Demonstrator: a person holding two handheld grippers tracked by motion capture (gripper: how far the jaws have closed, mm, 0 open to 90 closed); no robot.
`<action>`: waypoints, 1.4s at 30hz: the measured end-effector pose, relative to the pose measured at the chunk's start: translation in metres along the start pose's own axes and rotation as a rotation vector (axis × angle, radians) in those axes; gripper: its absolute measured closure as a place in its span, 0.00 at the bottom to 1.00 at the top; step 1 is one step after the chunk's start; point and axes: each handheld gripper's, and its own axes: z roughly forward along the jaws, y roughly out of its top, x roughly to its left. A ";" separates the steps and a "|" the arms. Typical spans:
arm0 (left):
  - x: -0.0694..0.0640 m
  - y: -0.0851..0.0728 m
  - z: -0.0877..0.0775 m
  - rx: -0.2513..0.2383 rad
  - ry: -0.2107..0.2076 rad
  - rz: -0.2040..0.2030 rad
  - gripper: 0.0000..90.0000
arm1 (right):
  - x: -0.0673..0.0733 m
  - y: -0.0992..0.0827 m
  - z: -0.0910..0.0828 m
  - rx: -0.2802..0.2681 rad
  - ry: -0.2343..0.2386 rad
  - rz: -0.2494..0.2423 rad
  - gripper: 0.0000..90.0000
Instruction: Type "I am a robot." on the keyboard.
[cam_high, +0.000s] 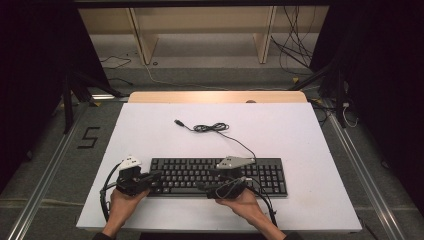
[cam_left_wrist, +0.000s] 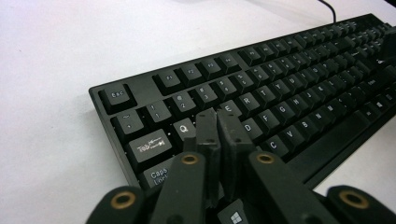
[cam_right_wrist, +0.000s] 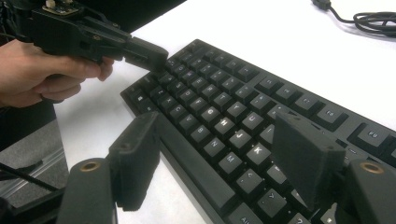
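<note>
A black keyboard (cam_high: 260, 175) lies across the near half of the white table top. My left gripper (cam_high: 156, 176) comes in from the keyboard's left end. Its jaws are shut, nothing between them, with the tips (cam_left_wrist: 217, 116) just over the keys near Q, W and E on the keyboard (cam_left_wrist: 289, 79). My right gripper (cam_high: 207, 180) sits over the keyboard's middle and points left. It stands open (cam_right_wrist: 212, 122), with the keyboard (cam_right_wrist: 219, 93) below the gap and nothing gripped. The left gripper (cam_right_wrist: 149, 55) and the hand holding it also appear at the top left of the right gripper view.
The keyboard's cable (cam_high: 215, 128) lies coiled behind it on the table (cam_high: 310, 140) and ends in a loose plug (cam_high: 178, 122); the coil (cam_right_wrist: 373, 18) also appears in the right gripper view. A wooden shelf (cam_high: 205, 30) and floor cables (cam_high: 295, 55) stand beyond the table.
</note>
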 end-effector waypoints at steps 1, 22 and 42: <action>0.000 0.000 0.000 0.003 0.001 0.000 0.98 | 0.000 0.000 0.000 0.000 0.000 -0.001 0.37; 0.000 0.000 0.011 0.055 0.004 -0.004 0.99 | 0.001 0.000 0.001 -0.002 0.001 -0.006 0.37; -0.001 0.000 0.013 0.064 -0.003 -0.002 0.98 | 0.002 0.001 0.000 -0.004 0.000 -0.008 0.37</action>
